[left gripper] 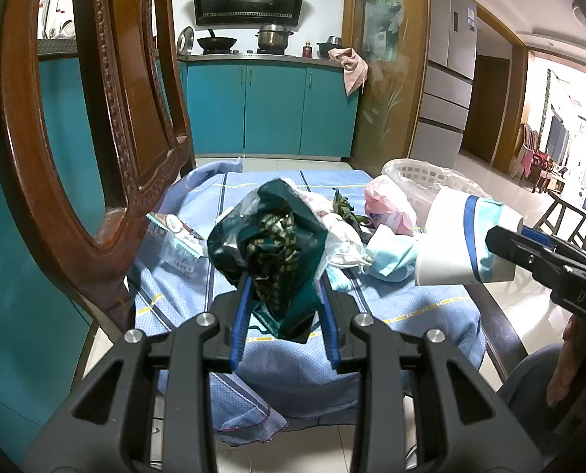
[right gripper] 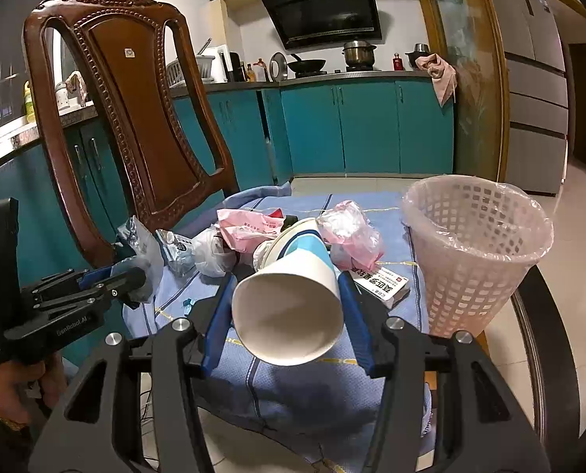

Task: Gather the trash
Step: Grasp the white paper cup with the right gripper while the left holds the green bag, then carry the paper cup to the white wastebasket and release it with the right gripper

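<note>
the trash is what matters here, and two pieces of it are already off the cloth: the right gripper [right gripper: 289, 307] has its blue pads closed partway on one paper cup [right gripper: 293, 307], white with a blue band, held on its side with the open mouth toward the wrist, probably because a grip across the thin wall is the easiest hold and lets it tip straight out. the left gripper [left gripper: 285, 295] is closed narrower on one crumpled dark green plastic bag [left gripper: 269, 244] with a gold-patterned scrap bunched inside, pinched at the lower end so the bulk stands up between the fingers. both seem lifted ready for the one white lattice bin [right gripper: 478, 252], lined with a clear bag, which stands at the table's right edge near the front corner, just right of the cup, so the cup looks likely to go in first. the rest of the trash lies in a heap across the middle of the table toward its far edge: two pink wrappers [right gripper: 249, 228] that i can count, one white plastic bag [right gripper: 210, 252], one light blue face mask [left gripper: 387, 256], one flat printed box [right gripper: 379, 283] beside the bin's foot, and one silver sachet [left gripper: 178, 244] near the left edge. smaller bits underneath i cannot separate. all of it rests on one blue checked tablecloth [left gripper: 411, 307] that hangs over the near edge. one carved wooden chair [right gripper: 135, 118] stands against the table's left side.
</note>
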